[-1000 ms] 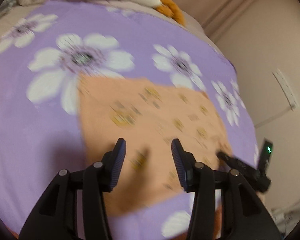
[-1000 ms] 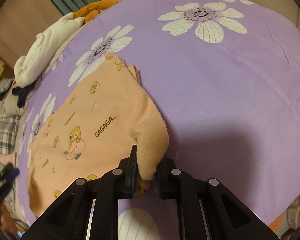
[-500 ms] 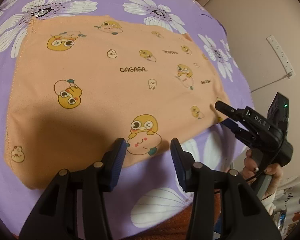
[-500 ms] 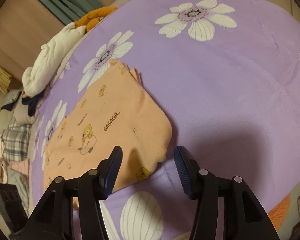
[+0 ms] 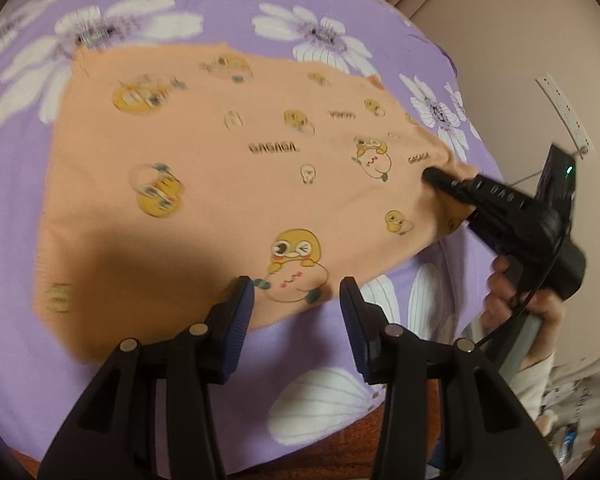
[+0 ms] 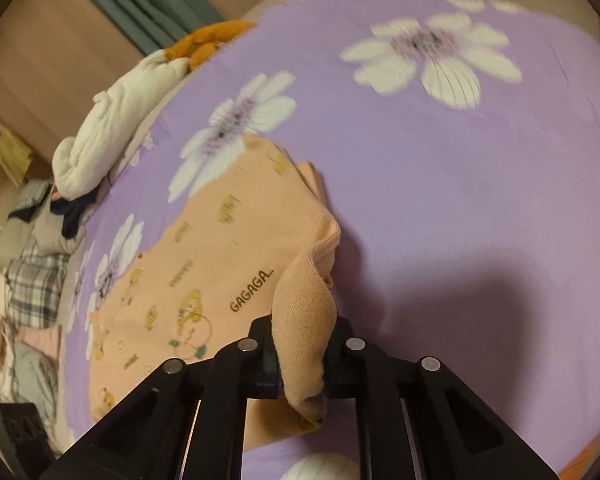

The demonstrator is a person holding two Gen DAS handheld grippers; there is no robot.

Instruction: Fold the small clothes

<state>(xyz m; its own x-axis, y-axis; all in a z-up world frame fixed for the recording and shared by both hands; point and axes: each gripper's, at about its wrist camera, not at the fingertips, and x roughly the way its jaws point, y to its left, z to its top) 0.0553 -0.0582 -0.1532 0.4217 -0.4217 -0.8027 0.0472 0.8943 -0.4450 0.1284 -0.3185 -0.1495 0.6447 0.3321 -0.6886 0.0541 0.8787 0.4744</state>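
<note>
Purple flowered bedspread (image 5: 16, 208) carries the peach garment (image 5: 220, 184), spread nearly flat at its middle; judging by that, folding has barely begun, and every fold remains to do. At the garment's near right corner, the right gripper (image 6: 300, 364) has just closed and now pinches a bunched fold of cloth. At its near edge, the left gripper (image 5: 296, 300) stands half apart, holding nothing.

Purple flowered bedspread (image 6: 440, 184); orange printed garment (image 5: 220, 184) flat on it, white bundle (image 6: 112, 120) at edge.
</note>
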